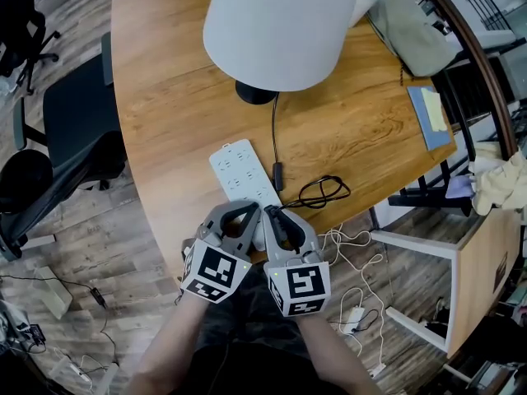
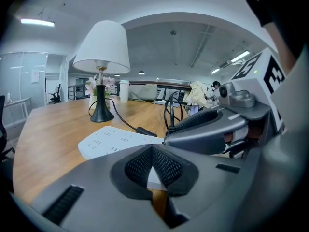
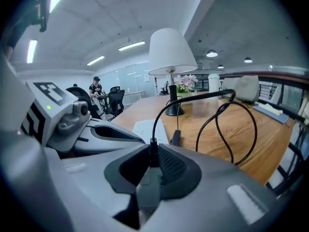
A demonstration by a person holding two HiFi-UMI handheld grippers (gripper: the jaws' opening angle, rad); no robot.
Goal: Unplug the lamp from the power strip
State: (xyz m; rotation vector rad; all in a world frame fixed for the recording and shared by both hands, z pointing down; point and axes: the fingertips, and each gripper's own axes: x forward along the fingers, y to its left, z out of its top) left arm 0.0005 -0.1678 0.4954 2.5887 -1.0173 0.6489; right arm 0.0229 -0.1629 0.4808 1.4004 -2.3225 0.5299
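The lamp (image 1: 280, 23), with a white shade and a black base, stands at the far side of the wooden table (image 1: 165, 97). Its black cord (image 1: 275, 138) runs past an inline switch and a loop to the plug (image 3: 152, 153). My right gripper (image 3: 150, 166) is shut on that plug, the cord rising out between the pads. The white power strip (image 1: 239, 175) lies near the table's front edge. My left gripper (image 2: 153, 166) is shut on its near end. Both grippers sit side by side, almost touching. Whether the plug sits in a socket is hidden.
A black office chair (image 1: 74, 130) stands left of the table. A blue notebook (image 1: 430, 118) and a grey bag (image 1: 412, 27) lie at the right side. White cables (image 1: 354, 262) trail on the floor beyond the table's near right edge.
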